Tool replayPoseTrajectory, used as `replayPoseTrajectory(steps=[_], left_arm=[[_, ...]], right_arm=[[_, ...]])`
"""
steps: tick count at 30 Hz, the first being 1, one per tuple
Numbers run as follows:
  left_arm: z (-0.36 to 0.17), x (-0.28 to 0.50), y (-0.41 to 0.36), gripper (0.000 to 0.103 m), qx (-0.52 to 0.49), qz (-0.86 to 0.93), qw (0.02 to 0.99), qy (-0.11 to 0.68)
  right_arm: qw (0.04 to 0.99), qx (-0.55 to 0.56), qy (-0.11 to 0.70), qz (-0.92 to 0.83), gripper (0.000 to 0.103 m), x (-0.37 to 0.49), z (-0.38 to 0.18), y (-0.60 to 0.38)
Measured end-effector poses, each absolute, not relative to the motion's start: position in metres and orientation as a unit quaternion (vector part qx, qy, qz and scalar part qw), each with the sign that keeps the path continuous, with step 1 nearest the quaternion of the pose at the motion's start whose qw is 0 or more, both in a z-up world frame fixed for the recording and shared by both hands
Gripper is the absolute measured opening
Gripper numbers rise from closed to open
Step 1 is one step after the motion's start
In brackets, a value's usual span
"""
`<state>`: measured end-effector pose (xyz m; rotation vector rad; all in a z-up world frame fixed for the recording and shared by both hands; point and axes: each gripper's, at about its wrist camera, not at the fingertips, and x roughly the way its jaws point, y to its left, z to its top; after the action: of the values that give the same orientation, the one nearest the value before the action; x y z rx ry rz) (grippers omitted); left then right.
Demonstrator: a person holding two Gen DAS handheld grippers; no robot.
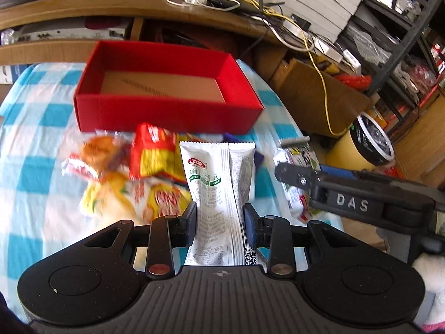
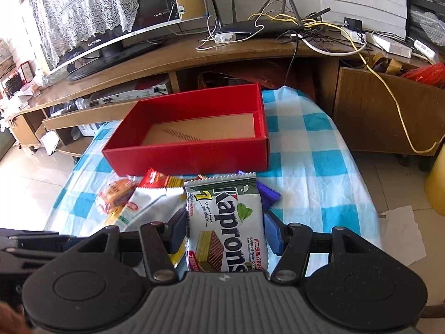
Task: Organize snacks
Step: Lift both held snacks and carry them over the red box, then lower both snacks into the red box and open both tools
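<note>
An open red box (image 1: 169, 111) with a bare cardboard floor stands at the far side of the table; it also shows in the right wrist view (image 2: 192, 154). My left gripper (image 1: 220, 220) is shut on a white snack pack (image 1: 217, 183), held upright above a pile of red and yellow snack packs (image 1: 133, 178). My right gripper (image 2: 225, 232) is shut on a green and white Kaprons wafer pack (image 2: 225, 220). The right gripper also shows in the left wrist view (image 1: 283, 171) at the right. A purple pack (image 2: 268, 196) lies behind the wafer pack.
A blue and white checked cloth (image 2: 314, 172) covers the table. A wooden desk (image 2: 167, 55) with a monitor, router and cables stands behind. A yellow bin (image 1: 358, 150) stands on the floor to the right, next to cardboard boxes and shelving.
</note>
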<state>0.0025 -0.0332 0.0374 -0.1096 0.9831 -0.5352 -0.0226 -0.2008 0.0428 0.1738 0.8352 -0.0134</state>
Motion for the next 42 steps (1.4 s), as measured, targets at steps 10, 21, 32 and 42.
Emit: replayPoseTrajectory(steps=[10,21,32,42], left_arm=[[0.049,0.038,-0.03,0.042,-0.045,-0.231,0.867,0.44],[0.057,0.064,-0.036,0.042,-0.03,-0.219,0.88,0.419],[0.06,0.091,-0.039,0.042,-0.022,-0.204,0.89,0.407],[0.057,0.126,-0.044,0.04,-0.013,-0.186,0.897,0.4]], right_arm=[[0.911,0.07,0.407,-0.003,0.06,0.016,0.046,-0.194],[0.914,0.064,0.402,0.004,0.06,0.045,0.051,-0.188],[0.913,0.062,0.403,0.005,0.06,0.083,0.053,-0.188],[0.909,0.075,0.41,0.008,0.06,0.129,0.043,-0.193]])
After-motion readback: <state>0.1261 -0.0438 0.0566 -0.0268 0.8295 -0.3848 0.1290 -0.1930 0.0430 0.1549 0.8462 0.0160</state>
